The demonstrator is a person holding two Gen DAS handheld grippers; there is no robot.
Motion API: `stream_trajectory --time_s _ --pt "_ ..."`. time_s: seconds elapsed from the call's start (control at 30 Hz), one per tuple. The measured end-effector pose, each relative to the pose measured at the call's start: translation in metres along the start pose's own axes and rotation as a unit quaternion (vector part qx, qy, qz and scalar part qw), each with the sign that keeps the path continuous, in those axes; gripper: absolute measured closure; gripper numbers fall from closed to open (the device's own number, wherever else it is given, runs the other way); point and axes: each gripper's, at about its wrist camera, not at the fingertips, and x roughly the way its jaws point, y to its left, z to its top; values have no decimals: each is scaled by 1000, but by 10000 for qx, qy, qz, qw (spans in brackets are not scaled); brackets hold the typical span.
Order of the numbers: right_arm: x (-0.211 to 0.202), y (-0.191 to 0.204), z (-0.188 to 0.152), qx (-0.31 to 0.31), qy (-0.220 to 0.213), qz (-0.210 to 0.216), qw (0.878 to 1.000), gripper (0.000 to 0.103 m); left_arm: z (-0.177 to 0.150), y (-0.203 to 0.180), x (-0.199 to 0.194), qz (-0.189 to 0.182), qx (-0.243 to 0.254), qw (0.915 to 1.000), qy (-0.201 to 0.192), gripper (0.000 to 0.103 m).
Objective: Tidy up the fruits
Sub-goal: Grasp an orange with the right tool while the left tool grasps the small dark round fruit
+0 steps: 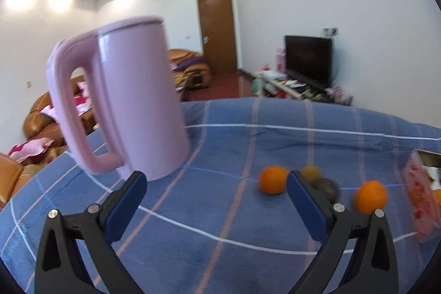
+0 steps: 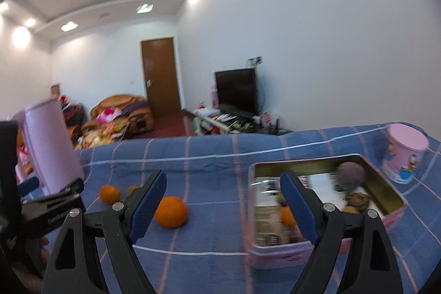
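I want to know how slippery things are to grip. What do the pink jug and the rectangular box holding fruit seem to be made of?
The pink jug looks like smooth moulded plastic: even matte colour, soft sheen, one-piece handle. The rectangular box looks like printed tin: its inner walls are shiny, gold-toned and reflective, the outside pink. Blur leaves both uncertain.

The left gripper (image 1: 216, 182) points forward and a little downward, its blue-padded jaws spread wide with nothing between them. The right gripper (image 2: 223, 183) is likewise spread and empty (its blue pads clear of everything), tilted slightly downward too.
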Motion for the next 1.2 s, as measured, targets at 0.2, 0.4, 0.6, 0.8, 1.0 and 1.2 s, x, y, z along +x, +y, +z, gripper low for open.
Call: stream_trajectory --time_s 0.2,0.4,0.6,0.8,1.0,1.2 --pt "48 27 0 -372 862 228 9953 17 0 15 20 0 -227 9986 469 0" --pt "93 46 -4 -668 1701 406 9823 33 -2 8 28 -135 -98 9973 711 0" --pt "122 48 -12 -605 2344 521 9689 34 0 2 26 -268 24 9972 695 0" --pt "135 53 -20 -682 2754 619 9569 53 0 -3 23 -273 146 9970 714 0" --pt "111 41 -15 -506 2424 696 9663 54 2 -1 20 -345 107 9970 686 0" --pt "43 18 -4 -311 1118 324 9927 54 -1 -8 9 -691 147 9961 522 1"
